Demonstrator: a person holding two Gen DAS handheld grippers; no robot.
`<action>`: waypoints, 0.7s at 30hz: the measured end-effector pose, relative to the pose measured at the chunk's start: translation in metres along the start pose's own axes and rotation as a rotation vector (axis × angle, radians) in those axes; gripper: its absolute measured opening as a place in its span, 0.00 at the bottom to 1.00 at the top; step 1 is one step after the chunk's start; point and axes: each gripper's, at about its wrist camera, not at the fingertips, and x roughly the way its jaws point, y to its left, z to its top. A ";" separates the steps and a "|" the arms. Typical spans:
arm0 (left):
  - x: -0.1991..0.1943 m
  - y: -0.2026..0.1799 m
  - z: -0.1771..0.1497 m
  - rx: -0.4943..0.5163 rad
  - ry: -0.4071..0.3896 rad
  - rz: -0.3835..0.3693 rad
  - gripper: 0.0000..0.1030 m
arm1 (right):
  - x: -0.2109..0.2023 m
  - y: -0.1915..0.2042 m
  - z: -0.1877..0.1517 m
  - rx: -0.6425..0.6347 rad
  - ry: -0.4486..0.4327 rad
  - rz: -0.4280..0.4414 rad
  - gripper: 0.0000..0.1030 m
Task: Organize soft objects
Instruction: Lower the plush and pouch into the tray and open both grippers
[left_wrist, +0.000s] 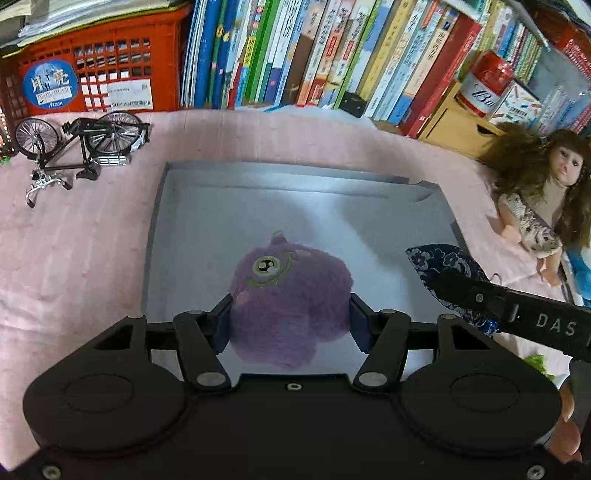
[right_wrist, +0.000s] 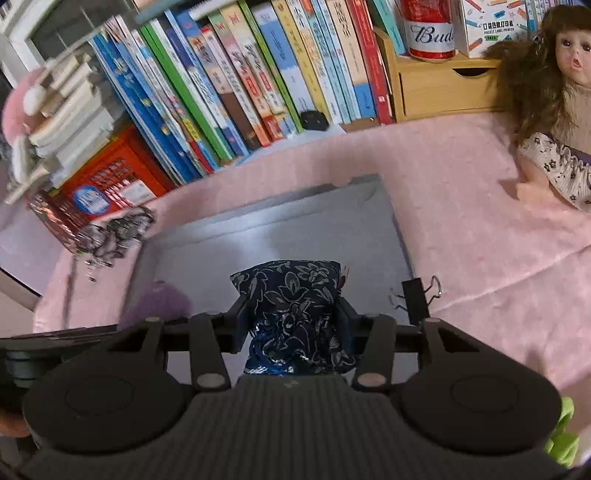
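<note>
Already two soft things are held over the grey tray (left_wrist: 192, 206), which lies on the pink cloth of the tabletop (left_wrist: 74, 258). The purple plush toy (left_wrist: 288, 295) is clamped between the pads of the left gripper (left_wrist: 290, 323), low above the near part of the tray floor; whether it touches the floor cannot be told. The dark blue floral pouch (right_wrist: 295, 306) is gripped by the right gripper (right_wrist: 293, 325), its fabric pinched in on both sides, and it is held above the tray toward the right edge. Neither item is yet released, so nothing is seen lying free in the tray. The step in hand is judged to be the setting down of both items, after which both grips are to be let go. Something bright green (right_wrist: 563, 432), perhaps another soft item, is glimpsed on the cloth near the right gripper, and a doll (left_wrist: 546, 192) is propped against the shelf; these may be left to sort. The model bicycle (left_wrist: 77, 147) and binder clip (right_wrist: 417, 299) are hard and are presumably left alone.
</note>
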 end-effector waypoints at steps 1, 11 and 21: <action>0.003 0.000 0.000 0.006 0.002 0.007 0.58 | 0.003 0.001 -0.001 -0.012 0.005 -0.017 0.53; 0.004 0.004 0.000 -0.015 0.011 -0.038 0.74 | 0.006 0.006 -0.002 -0.063 0.010 -0.027 0.75; -0.038 -0.004 -0.015 0.042 -0.067 -0.094 0.82 | -0.042 0.012 -0.013 -0.148 -0.085 0.000 0.86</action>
